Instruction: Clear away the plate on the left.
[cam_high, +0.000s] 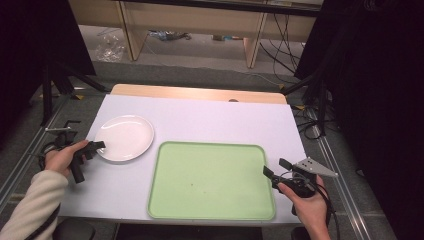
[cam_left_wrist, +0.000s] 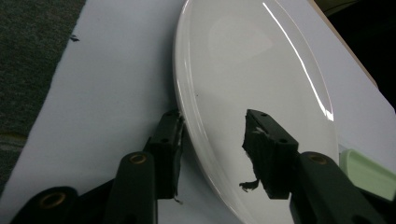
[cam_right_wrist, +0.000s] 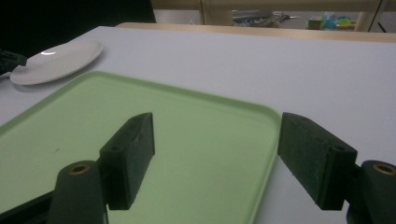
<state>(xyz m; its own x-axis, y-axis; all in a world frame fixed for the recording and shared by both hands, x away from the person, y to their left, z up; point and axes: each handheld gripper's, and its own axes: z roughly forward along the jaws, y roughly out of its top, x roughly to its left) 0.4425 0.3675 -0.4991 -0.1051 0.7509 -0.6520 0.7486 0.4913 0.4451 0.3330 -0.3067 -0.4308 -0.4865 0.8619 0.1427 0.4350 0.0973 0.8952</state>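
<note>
A white plate (cam_high: 125, 136) lies on the white-covered table at the left, beside a pale green tray (cam_high: 210, 145). My left gripper (cam_high: 97, 146) reaches the plate's near-left rim. In the left gripper view the plate (cam_left_wrist: 252, 70) has its rim between the jaws of the gripper (cam_left_wrist: 217, 144): one pad sits against the rim's outer edge and the other hovers over the plate's inside with a gap, so the gripper is open. My right gripper (cam_high: 276, 167) is open and holds nothing at the tray's right edge. The right gripper view shows that gripper (cam_right_wrist: 215, 149) straddling the edge of the tray (cam_right_wrist: 140, 102).
The tray (cam_left_wrist: 369, 168) is bare inside. A wooden table edge (cam_high: 200, 93) runs along the back. The person's left hand (cam_high: 62, 157) and right hand (cam_high: 307, 200) come in from the bottom. Cables and dark stands line both sides of the floor.
</note>
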